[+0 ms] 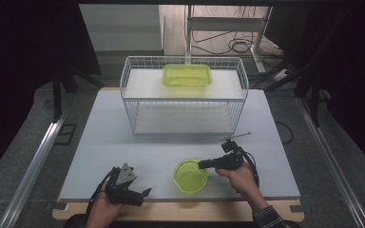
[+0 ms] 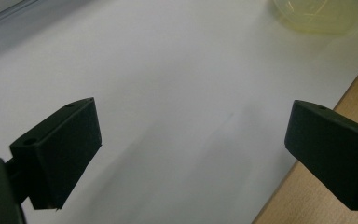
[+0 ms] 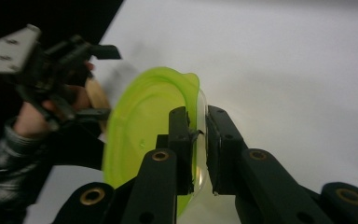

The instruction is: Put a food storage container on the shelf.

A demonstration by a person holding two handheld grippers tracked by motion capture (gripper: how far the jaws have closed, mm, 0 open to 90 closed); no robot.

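A round lime-green container [image 1: 189, 176] sits near the table's front edge, right of centre. My right gripper [image 1: 202, 165] is shut on its right rim. In the right gripper view the two jaws pinch the green and clear rim [image 3: 196, 100] between them, and my right gripper [image 3: 198, 135] holds the round container [image 3: 144, 126] tilted on edge. My left gripper [image 1: 145, 192] stands open at the front left, apart from the container. In the left gripper view the left gripper [image 2: 193, 126] has nothing between its wide-spread jaws, and the container [image 2: 317, 14] lies farther off at the top right.
A white wire rack [image 1: 184, 95] with two shelves stands at the back of the white table [image 1: 109, 137]. A rectangular green lidded box [image 1: 187, 75] rests on its top shelf. A thin metal tool [image 1: 235, 137] lies in front of the rack's right corner. The wooden front edge [image 2: 354, 88] is close.
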